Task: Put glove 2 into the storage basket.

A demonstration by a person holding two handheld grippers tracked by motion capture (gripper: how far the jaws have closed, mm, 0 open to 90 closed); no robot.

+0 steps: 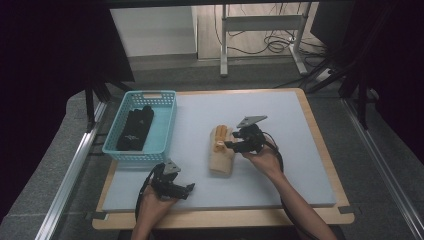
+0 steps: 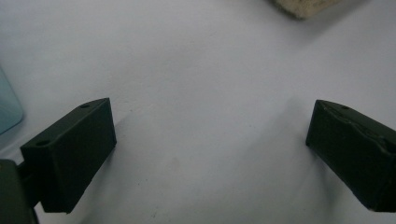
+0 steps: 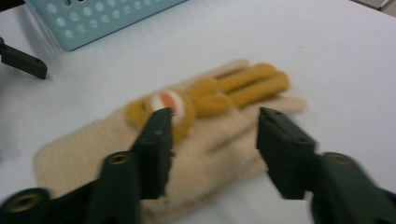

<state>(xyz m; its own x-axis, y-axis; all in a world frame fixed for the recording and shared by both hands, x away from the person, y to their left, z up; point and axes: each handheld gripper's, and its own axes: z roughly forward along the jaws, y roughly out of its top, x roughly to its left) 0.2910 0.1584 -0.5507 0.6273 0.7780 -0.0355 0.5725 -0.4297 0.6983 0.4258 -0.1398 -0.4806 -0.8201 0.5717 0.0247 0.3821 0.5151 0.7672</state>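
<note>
A beige knitted glove (image 1: 221,157) with a yellow animal figure on its back lies flat in the middle of the pale blue mat (image 1: 280,165). My right gripper (image 1: 227,145) hovers low over its right side. In the right gripper view the glove (image 3: 93,149) lies under the right gripper (image 3: 215,123), whose jaws stand apart above the knit without pressing on it. My left gripper (image 1: 190,189) rests near the mat's front left. Its jaws are wide open over bare mat in the left gripper view (image 2: 210,140), with a corner of the glove (image 2: 303,5) at the top edge.
A light blue perforated basket (image 1: 163,93) stands at the mat's left rear, with a black glove (image 1: 136,129) inside. The mat lies on a wooden board (image 1: 320,145). Metal rails run along both sides of the table, and a desk frame stands behind it.
</note>
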